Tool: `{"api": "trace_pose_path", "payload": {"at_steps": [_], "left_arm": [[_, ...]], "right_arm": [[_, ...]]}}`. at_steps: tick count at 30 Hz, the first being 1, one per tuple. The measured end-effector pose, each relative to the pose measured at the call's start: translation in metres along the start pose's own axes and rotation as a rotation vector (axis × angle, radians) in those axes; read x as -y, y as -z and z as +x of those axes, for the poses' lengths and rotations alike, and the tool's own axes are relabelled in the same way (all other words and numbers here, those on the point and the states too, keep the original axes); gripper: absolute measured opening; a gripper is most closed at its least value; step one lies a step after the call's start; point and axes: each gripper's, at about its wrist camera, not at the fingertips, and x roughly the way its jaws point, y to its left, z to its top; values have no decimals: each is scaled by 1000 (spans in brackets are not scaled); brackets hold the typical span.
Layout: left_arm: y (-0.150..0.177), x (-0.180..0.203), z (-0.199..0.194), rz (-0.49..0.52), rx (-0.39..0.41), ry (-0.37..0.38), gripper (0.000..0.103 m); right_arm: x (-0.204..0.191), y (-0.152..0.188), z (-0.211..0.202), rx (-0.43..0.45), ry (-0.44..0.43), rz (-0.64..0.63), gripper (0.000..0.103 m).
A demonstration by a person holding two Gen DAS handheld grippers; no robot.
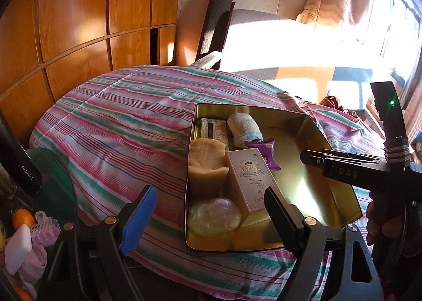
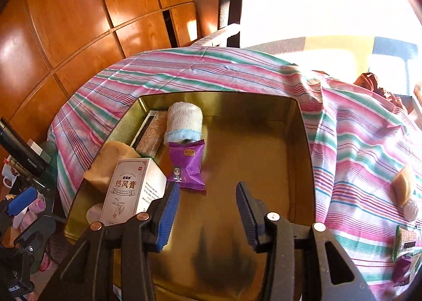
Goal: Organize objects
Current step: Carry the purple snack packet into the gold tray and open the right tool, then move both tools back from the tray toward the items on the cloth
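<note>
A gold metal tin (image 1: 340,190) (image 2: 300,142) lies on the striped bedspread. Inside it are a white carton (image 1: 250,185) (image 2: 132,190), a purple snack packet (image 1: 266,156) (image 2: 186,166), a rolled white sock (image 1: 244,129) (image 2: 183,124), a tan sponge (image 1: 205,163) (image 2: 110,163), a clear bag (image 1: 213,218) and a clear case (image 1: 213,129) (image 2: 151,136). My left gripper (image 1: 208,216) is open and empty at the tin's near left corner. My right gripper (image 2: 207,211) (image 1: 316,158) is open and empty above the tin's bare floor, right of the carton.
On the bedspread (image 2: 364,158) right of the tin lie a tan piece (image 2: 402,187), a pale wrapped lump (image 2: 411,210) and small packets (image 2: 404,245). A side table at left holds an orange (image 1: 22,218), a white block (image 1: 17,248) and a pink roller (image 1: 44,229). A wooden wardrobe (image 1: 79,24) stands behind.
</note>
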Motion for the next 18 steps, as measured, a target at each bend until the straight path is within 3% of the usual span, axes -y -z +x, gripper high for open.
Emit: {"api": "trace_pose_path", "payload": {"at_steps": [9, 10, 12, 18], "left_arm": [[0, 15, -1, 36, -4, 13, 85], [1, 17, -1, 41, -5, 16, 85], [1, 21, -1, 51, -6, 19, 85], [-1, 33, -1, 76, -8, 49, 87]], "right_arm": [[28, 8, -26, 54, 56, 40, 47], [32, 9, -28, 58, 60, 45, 49], [42, 13, -33, 64, 67, 61, 65], [83, 26, -51, 75, 116, 127, 65]]}}
